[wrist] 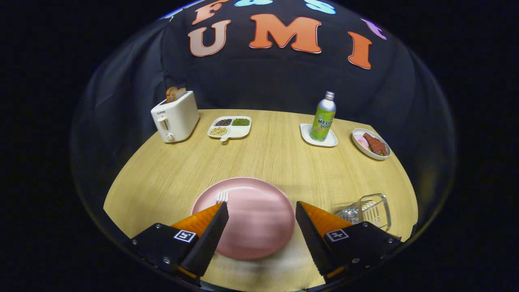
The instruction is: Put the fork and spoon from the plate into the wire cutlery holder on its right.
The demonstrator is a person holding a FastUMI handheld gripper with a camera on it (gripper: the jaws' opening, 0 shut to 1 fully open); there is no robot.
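Light wooden round table fills the middle of the frame. Upper left: cream-white plastic toaster, two slices of toast upright in its slots. Just right of it, white divided tray holding dark, green and pale beans. Upper right: green metal bottle upright on white square coaster. Far right: white oval dish with reddish meat.

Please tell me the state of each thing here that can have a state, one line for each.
gripper: open, fingers spread above the plate, holding nothing.
fork: lying on the plate, partly hidden by one finger.
plate: flat on the table.
wire cutlery holder: appears empty.
toaster: bread in its slots.
bottle: upright, capped.
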